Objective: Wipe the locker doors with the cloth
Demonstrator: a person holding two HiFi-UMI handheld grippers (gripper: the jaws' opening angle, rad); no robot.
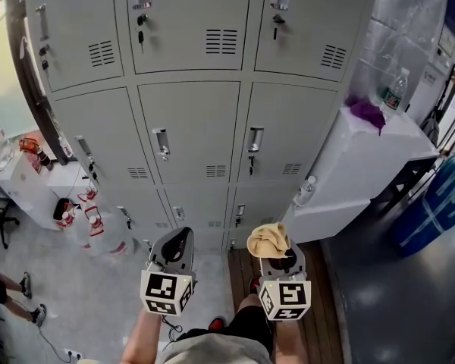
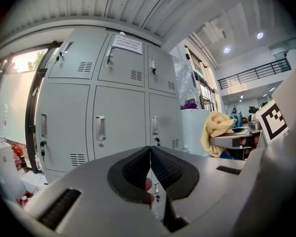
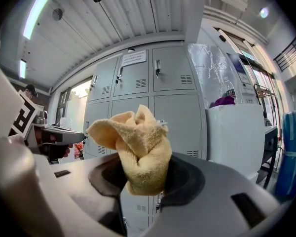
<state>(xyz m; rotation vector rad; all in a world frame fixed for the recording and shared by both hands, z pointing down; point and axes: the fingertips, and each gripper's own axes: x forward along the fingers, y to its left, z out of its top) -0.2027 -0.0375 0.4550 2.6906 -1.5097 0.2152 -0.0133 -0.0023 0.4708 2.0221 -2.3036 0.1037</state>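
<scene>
I hold both grippers side by side before me, pointing at the grey locker doors (image 1: 189, 131) and not touching them. My right gripper (image 3: 147, 177) is clamped on the bunched yellow cloth (image 3: 140, 147), which bulges out from its jaws. My left gripper (image 2: 150, 168) has its jaws pressed together, empty.

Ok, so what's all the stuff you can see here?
Locker doors: many, grey, filling the wall ahead.
Cloth: one, yellow, pinched in the right tool.
Cabinet: one, white, right of the locker doors.
Bundle: one, purple, on the cabinet.
Bottle: one, clear, on the cabinet beside the bundle.
Barrel: one, blue, floor at far right.
Left tool: one, grey, shut and empty.
Right tool: one, grey, shut on the cloth.
</scene>
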